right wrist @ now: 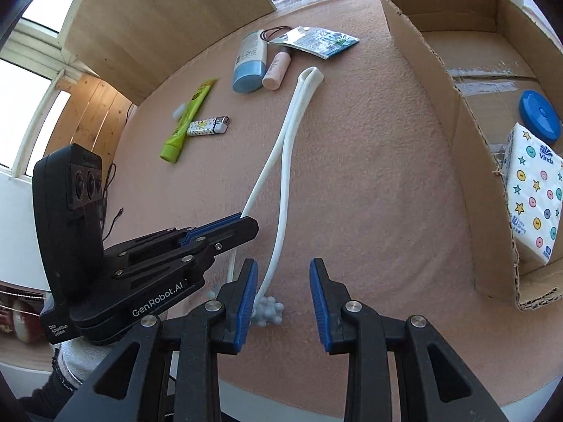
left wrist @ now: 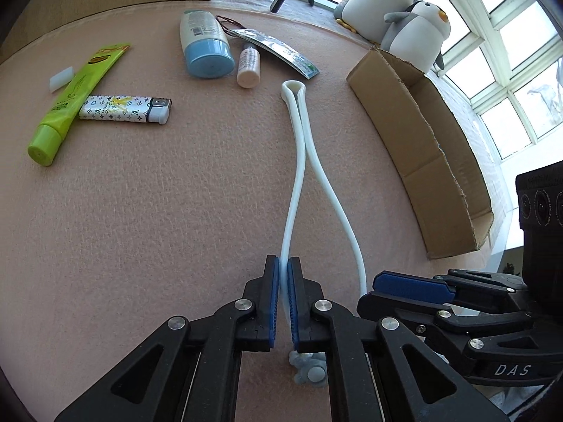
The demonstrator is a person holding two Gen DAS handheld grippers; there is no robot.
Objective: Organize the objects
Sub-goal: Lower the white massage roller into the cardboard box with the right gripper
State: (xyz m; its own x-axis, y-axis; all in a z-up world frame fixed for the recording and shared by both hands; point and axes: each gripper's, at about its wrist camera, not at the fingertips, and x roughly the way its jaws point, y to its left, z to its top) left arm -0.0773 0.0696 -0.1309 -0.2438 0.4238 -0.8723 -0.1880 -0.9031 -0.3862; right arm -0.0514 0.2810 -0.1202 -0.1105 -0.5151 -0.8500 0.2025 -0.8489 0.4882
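both wrist views low, close over table (left wrist: pixel 140 211), facing forward; share white cord (left wrist: pixel 299 161).

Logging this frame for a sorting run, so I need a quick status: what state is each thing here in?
Left tool: shut on white strap.
Right tool: open, empty.
White strap: folded double, flat on table.
Cardboard box: open, on the table.
Tissue pack: inside box.
Blue lid: inside box.
Green tube: capped, lying flat.
Lighter: lying flat beside the tube.
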